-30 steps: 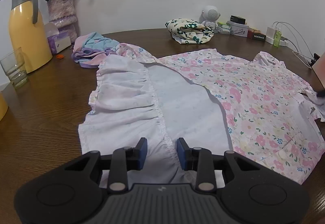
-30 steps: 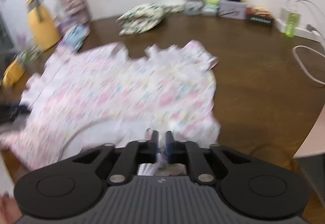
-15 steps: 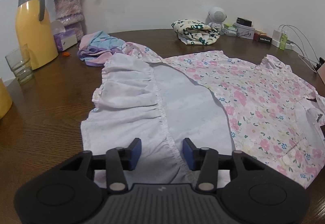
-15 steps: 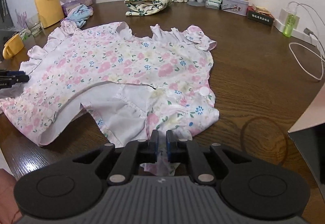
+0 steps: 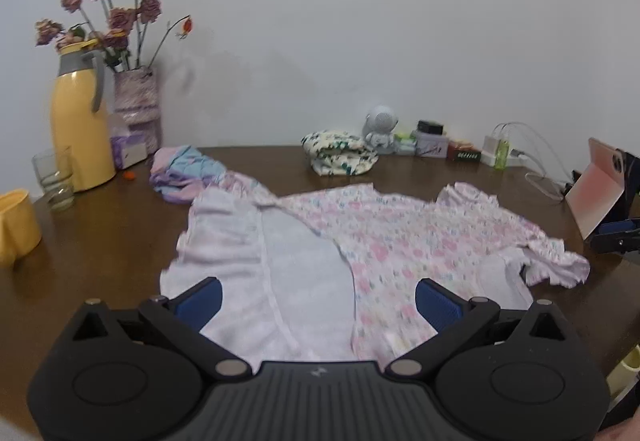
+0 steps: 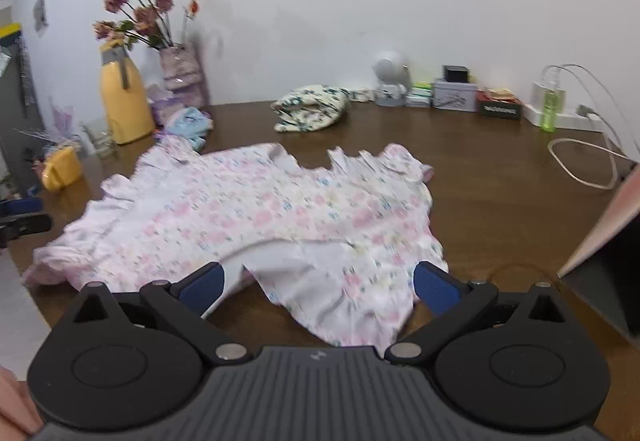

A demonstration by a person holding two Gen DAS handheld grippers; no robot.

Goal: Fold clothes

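Dress (image 5: 400, 241) fabric lies spread across the middle of the brown table (image 5: 100, 249), one long side already turned over so its pale lining (image 5: 304, 265) faces up near the lower centre of the left view. Both claws hang above it with their blue pads wide apart and nothing between them: the left gripper (image 5: 318, 295) over the turned-in lining, the right gripper (image 6: 316, 283) over the ruffled edge (image 6: 360, 305) at the lower centre of its view.

To fold well from here, each claw probably ought to come down on the opposite long edge, pinch both layers near a corner, and carry that side over evenly so the frills do not bunch.

Half a second ago the right claw was pinched on the hem and the left was only partly spread; both have since let go, opened fully and lifted away, and the cloth has settled flat.
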